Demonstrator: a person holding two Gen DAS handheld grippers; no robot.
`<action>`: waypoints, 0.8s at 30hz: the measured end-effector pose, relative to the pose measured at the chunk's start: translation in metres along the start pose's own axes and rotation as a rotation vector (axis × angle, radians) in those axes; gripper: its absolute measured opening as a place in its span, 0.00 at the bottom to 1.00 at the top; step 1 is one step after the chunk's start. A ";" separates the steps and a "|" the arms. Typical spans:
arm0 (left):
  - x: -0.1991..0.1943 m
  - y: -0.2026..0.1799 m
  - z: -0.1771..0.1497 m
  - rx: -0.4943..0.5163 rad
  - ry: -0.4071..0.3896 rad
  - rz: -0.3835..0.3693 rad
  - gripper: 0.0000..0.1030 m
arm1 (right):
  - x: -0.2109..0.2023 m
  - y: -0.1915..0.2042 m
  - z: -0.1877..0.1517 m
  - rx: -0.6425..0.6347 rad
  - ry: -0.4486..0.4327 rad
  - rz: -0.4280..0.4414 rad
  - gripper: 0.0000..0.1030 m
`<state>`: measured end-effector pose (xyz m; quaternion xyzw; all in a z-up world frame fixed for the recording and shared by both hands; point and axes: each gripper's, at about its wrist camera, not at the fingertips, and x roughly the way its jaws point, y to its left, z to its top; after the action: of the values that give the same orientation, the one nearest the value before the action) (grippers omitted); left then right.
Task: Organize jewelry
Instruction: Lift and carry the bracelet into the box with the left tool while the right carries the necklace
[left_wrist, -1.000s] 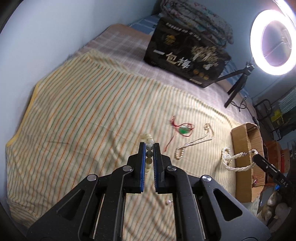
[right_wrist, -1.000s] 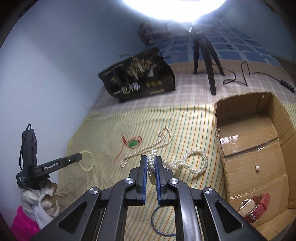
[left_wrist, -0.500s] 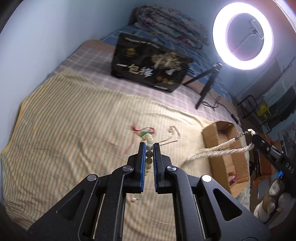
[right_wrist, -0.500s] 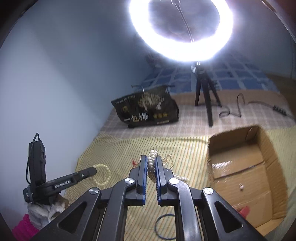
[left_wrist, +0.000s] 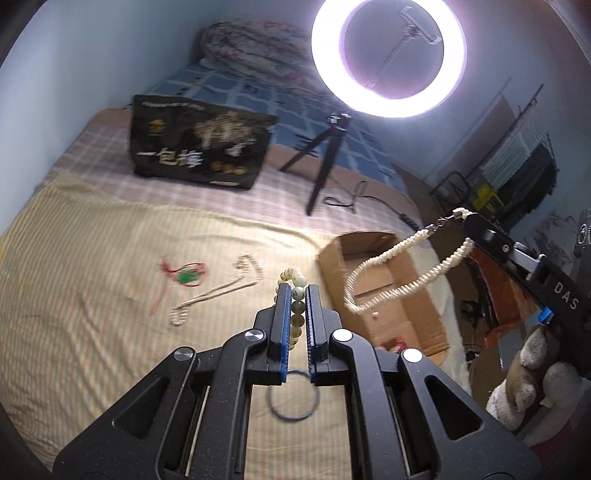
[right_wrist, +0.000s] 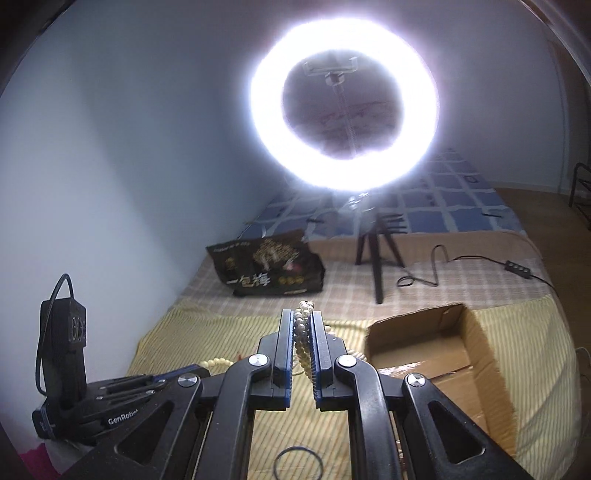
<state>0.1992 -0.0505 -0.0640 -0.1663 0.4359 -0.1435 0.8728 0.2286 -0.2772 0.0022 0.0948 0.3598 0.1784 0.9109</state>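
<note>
While both grippers hang above the bed (left_wrist: 110, 236), everything below is placed relative to the cardboard box (left_wrist: 384, 280), which sits open on the striped yellow sheet (left_wrist: 92, 295). Ring light (left_wrist: 388, 55) on a tripod (left_wrist: 321, 162) stands behind the box; black snack bag (left_wrist: 199, 144) lies further back and to its left, beside the wall. Folded quilt (left_wrist: 251, 44) is at the bed's far end, well beyond the box.

Left gripper (left_wrist: 295, 295): fingers nearly closed, clamped on a bracelet of pale round beads (left_wrist: 295, 314), held in the air just left of the box. Right gripper (right_wrist: 303, 332): fingers narrow, pinching a multi-strand pearl necklace (left_wrist: 399, 280); in the left wrist view it droops in a loop over the box's open top, off the sheet. A gloved hand (left_wrist: 532, 369) carries that gripper, right of the box.

Left of the box on the sheet: a thin pearl strand (left_wrist: 218, 291), then, further left, a red cord with a green pendant (left_wrist: 184, 275). Blue hoop bangle (left_wrist: 293, 395) lies flat near the box's front-left corner. Inside the box a small white bead (left_wrist: 375, 315) shows on the floor, with something red at the near end, too hidden to name.
</note>
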 end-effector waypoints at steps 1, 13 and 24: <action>0.002 -0.006 0.001 0.005 0.000 -0.010 0.05 | -0.004 -0.005 0.001 0.008 -0.007 -0.007 0.05; 0.037 -0.070 -0.004 0.064 0.037 -0.088 0.05 | -0.024 -0.065 0.005 0.064 -0.034 -0.094 0.05; 0.077 -0.097 -0.006 0.070 0.070 -0.108 0.05 | -0.037 -0.117 -0.010 0.119 -0.005 -0.158 0.05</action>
<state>0.2283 -0.1697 -0.0817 -0.1536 0.4513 -0.2112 0.8533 0.2271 -0.3987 -0.0170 0.1204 0.3740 0.0841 0.9157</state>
